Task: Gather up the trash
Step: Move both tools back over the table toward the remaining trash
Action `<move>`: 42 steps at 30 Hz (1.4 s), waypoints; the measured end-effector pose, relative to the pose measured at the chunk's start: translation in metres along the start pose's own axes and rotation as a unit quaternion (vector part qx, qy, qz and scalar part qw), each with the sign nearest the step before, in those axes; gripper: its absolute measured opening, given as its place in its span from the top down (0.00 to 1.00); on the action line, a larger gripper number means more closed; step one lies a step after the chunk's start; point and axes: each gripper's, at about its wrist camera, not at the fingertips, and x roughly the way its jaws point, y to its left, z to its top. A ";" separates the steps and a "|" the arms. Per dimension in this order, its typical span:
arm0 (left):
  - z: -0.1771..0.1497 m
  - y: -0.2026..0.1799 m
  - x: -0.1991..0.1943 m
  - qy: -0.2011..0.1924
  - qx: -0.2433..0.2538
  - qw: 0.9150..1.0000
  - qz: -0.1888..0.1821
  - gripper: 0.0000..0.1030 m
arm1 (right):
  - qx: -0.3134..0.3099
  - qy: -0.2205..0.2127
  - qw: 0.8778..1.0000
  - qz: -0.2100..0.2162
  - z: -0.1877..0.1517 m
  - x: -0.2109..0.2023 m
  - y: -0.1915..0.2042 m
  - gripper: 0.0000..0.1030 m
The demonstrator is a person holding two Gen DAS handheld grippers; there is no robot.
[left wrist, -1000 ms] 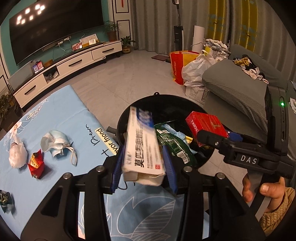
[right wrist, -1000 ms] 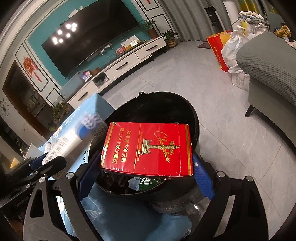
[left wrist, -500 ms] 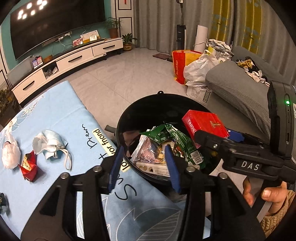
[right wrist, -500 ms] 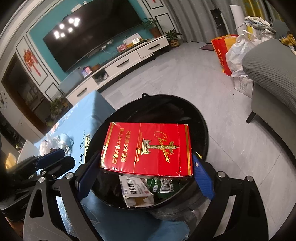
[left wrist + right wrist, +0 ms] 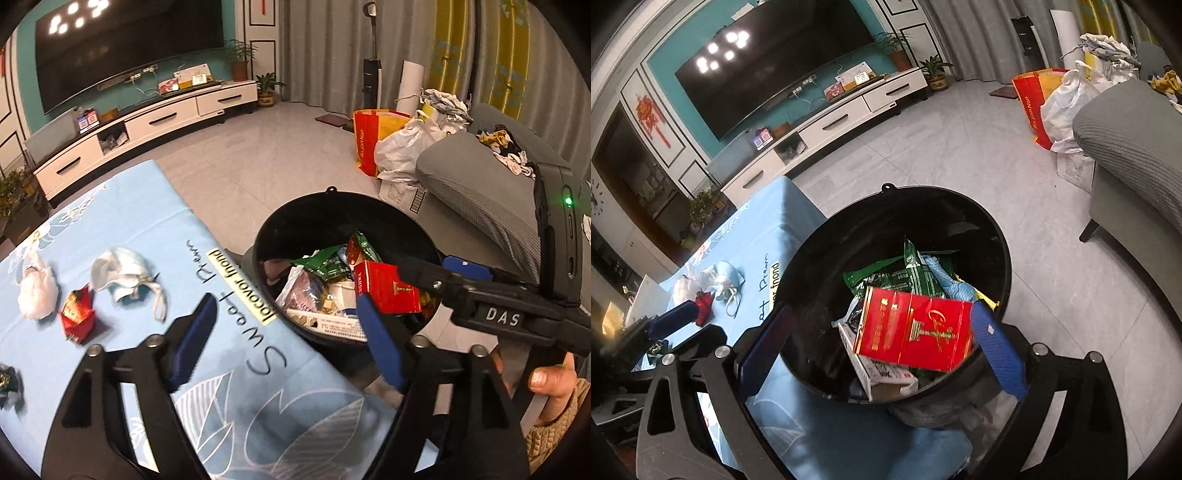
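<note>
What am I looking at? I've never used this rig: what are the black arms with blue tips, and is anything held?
There is no robot. A person holds a two-finger gripper in each hand, and a fisheye camera on each looks along its fingers, giving one picture per gripper. Both hang over a black bin of trash beside a blue-clothed table. The left gripper has just been opening its jaws, with nothing between them. The right gripper has been opening too, and the red carton between its jaws looks released. A face mask, white bag and red wrapper lie on the cloth.
</note>
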 end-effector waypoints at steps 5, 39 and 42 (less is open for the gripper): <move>-0.020 0.013 -0.020 0.004 -0.018 1.000 0.016 0.06 | -0.011 0.006 1.000 -0.005 -0.008 -0.012 0.009 0.08; -0.205 0.154 -0.144 0.033 -0.270 0.953 0.131 0.03 | -0.230 0.103 0.967 0.041 -0.096 -0.028 0.190 0.03; -0.212 0.164 -0.151 0.024 -0.284 0.948 0.141 0.03 | -0.240 0.104 0.964 0.043 -0.099 -0.027 0.202 0.03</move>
